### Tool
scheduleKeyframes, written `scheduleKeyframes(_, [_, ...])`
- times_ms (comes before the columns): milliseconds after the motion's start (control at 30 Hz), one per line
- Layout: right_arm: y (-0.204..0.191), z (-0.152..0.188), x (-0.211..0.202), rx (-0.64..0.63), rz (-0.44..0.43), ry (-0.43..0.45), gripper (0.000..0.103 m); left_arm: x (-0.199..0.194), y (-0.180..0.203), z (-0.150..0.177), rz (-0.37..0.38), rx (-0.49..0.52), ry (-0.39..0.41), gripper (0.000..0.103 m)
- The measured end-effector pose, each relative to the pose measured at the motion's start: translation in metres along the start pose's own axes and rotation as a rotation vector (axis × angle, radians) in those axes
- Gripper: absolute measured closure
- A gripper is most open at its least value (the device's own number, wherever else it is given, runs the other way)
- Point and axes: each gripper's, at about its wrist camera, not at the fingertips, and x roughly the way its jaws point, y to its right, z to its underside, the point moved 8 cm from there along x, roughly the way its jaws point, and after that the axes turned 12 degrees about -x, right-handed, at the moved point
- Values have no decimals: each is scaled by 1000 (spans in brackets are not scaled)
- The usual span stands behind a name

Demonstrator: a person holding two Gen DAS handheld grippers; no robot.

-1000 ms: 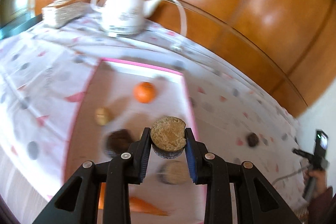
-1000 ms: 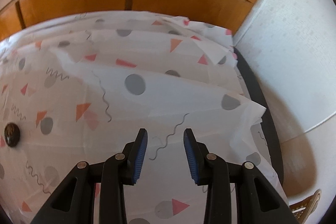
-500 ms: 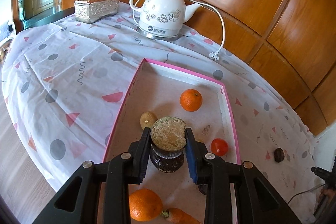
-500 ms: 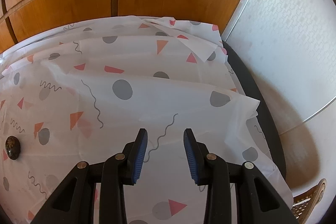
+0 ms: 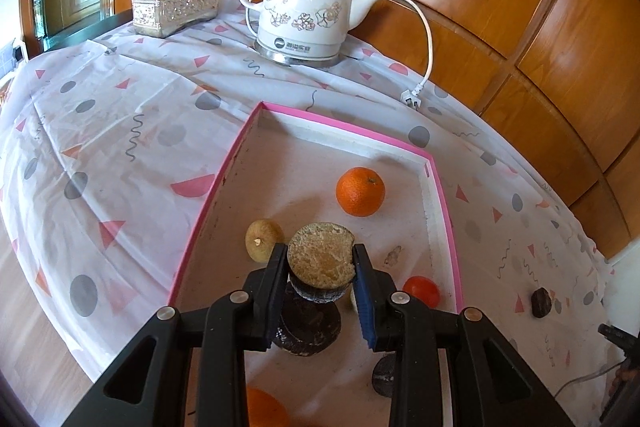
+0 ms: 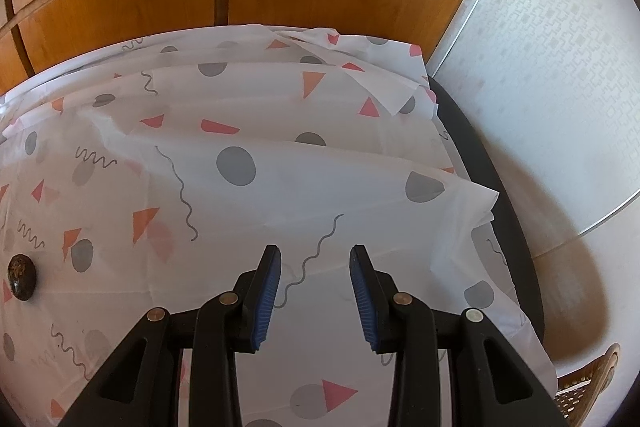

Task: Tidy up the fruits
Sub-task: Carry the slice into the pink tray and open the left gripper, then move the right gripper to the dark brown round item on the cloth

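Note:
My left gripper [image 5: 320,259] holds a halved dark fruit [image 5: 320,261] with a rough tan cut face. Its jaws are opening, and both pads still touch the fruit's sides. It hangs just above another dark fruit [image 5: 308,327] lying in the pink-rimmed tray [image 5: 436,183]. Also in the tray are an orange [image 5: 360,191], a pale brown fruit [image 5: 262,235], a red tomato [image 5: 422,291] and a second orange [image 5: 266,407] at the bottom edge. My right gripper [image 6: 315,267] stands open over the patterned cloth with nothing between its fingers. A dark fruit [image 6: 22,277] lies far to its left.
A white kettle [image 5: 308,19] with a loose cord and plug [image 5: 412,99] and a silver tissue box [image 5: 176,7] stand behind the tray. One dark fruit [image 5: 541,302] lies on the cloth right of the tray. Wood panelling lines the back; the table edge drops off at the right.
The left gripper has sunk toward the tray with the halved fruit, now close over the dark fruit below. Its jaws stand slightly wider. The right gripper has stayed put.

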Motion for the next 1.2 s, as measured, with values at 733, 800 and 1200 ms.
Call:
scheduleKeyframes(733, [-5,-5,-7,-14,-28,24,67,-44,-56,13,-97,-42,76,42])
scheduleKeyframes(800, [-9,-5,-7,-24,-35,22,67,-45,-65,13,-105,-60,76,42])
scheduleKeyframes(1200, [-49,-3,-12,-160,-111,40,67,-42,-84,23,-128,-98,60,37])
